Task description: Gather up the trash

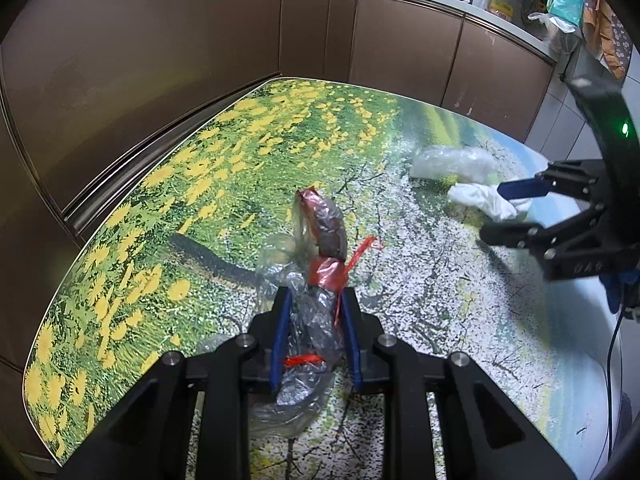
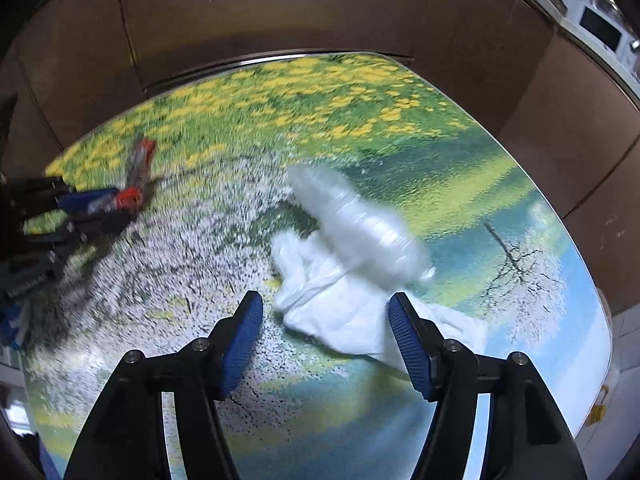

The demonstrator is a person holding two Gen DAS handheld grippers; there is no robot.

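Observation:
My left gripper [image 1: 316, 300] is shut on a crumpled clear and silver plastic wrapper with red strips [image 1: 320, 240], which sticks up between the blue pads above the table. In the right wrist view that wrapper [image 2: 136, 176] shows at the far left in the left gripper [image 2: 108, 204]. My right gripper [image 2: 326, 308] is open over a crumpled white tissue [image 2: 340, 304], its pads on either side of it. A clear plastic bag [image 2: 360, 220] lies just beyond the tissue. The left wrist view shows the right gripper [image 1: 496, 212], the tissue [image 1: 484, 198] and the clear bag [image 1: 452, 162].
The table [image 1: 200, 184] has a glossy top printed with yellow flowers and white blossom. Brown cabinets [image 1: 160, 52] stand close behind it. A cluttered counter [image 1: 500, 4] runs along the back right.

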